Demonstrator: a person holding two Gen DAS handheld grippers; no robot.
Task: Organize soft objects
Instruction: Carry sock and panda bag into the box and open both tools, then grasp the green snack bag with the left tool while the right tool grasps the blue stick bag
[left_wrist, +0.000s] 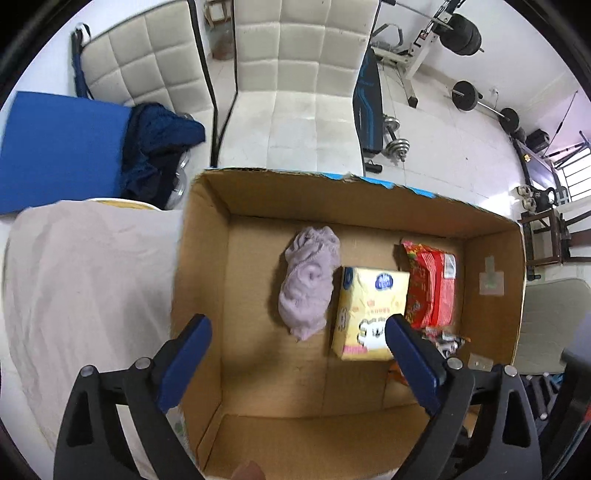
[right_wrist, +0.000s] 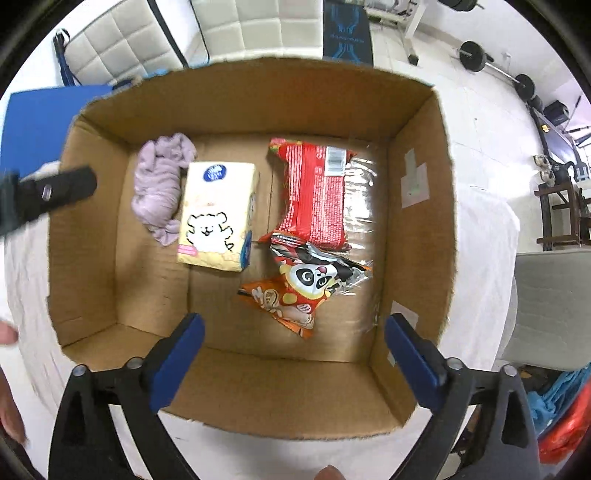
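Over the cardboard box (right_wrist: 421, 155), which sat on a white-covered surface, both tools hung with nothing in them: the left hand-held gripper (left_wrist: 297, 334) had its blue fingers spread wide above the box's left half, and the right hand-held gripper (right_wrist: 293, 332) was just as wide apart over the near wall. Going left to right along the box floor, the lilac cloth bundle (right_wrist: 160, 186) lay crumpled toward the far-left corner, touching the yellow tissue pack (right_wrist: 218, 218) beside it; past a strip of bare cardboard came the red snack packet (right_wrist: 314, 192) toward the right wall, with the panda snack bag (right_wrist: 308, 284) overlapping its near end. All four soft things looked already boxed, so the job seemed near its close, with tidying left at most. If the cloth was next, the left tool was best brought straight down on its thick middle, fingers astride the bulge, closing gently so the fabric bunched rather than slid out. The foil bags would crinkle and skate, so a grip on a sealed edge seemed wisest.
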